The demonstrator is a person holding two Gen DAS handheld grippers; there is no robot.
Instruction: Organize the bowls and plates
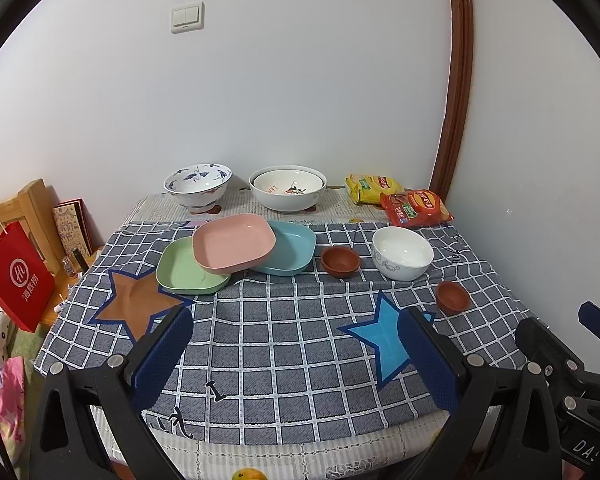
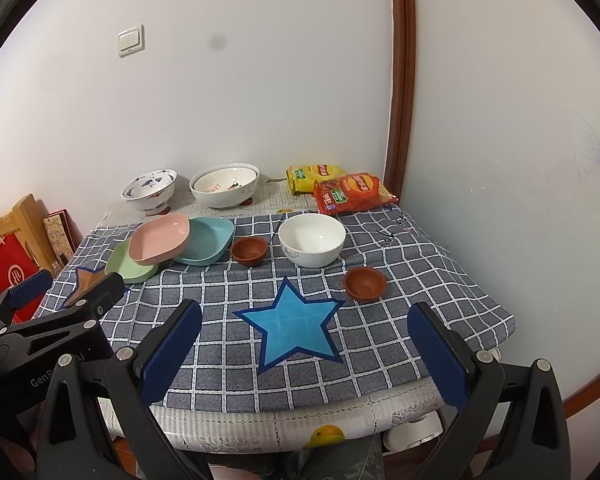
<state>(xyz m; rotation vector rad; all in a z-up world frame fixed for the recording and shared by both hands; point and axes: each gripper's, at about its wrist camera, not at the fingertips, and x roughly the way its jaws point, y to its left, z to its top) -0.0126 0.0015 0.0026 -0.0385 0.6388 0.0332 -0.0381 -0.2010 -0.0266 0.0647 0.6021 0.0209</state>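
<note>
Hanging off the counter's left edge, a red bag (image 1: 18, 276) sits beside a wooden chair (image 1: 32, 204) with books (image 1: 74, 226) leaning on it. A checked cloth (image 1: 284, 344) with 2 stars covers the counter (image 1: 300, 460).

At the left of the cloth lies a green plate (image 1: 184, 270). A pink plate (image 1: 234, 249) rests tilted across it, its left edge on the green plate and its right edge on a blue plate (image 1: 296, 250). Behind them, near the wall, a blue-patterned bowl (image 1: 198, 186) stands at the left, and just right of it are 2 nested white bowls (image 1: 287, 188), the inner one printed with letters.

Right of the blue plate, just beside it, sits a small brown bowl (image 1: 340, 261). Next comes a white bowl (image 1: 403, 253) with a grey scroll pattern, upright and apart from the brown one. A second brown bowl (image 1: 453, 297) stands nearer the front, right of the white bowl. At the back right corner lie a yellow packet (image 1: 374, 187) and a red packet (image 1: 416, 208), the red one overlapping the yellow.

The left gripper (image 1: 296, 344) hovers over the front of the cloth, released, its blue fingers spread wide with nothing between them. The right gripper (image 2: 304, 340) hovers just beside it, over the blue star (image 2: 294, 322), likewise released and holding nothing; its edge shows at the right of the left wrist view.

A brown door frame (image 1: 456, 80) runs up the wall at the right, and a light switch (image 1: 187, 17) sits on the wall above the bowls.
</note>
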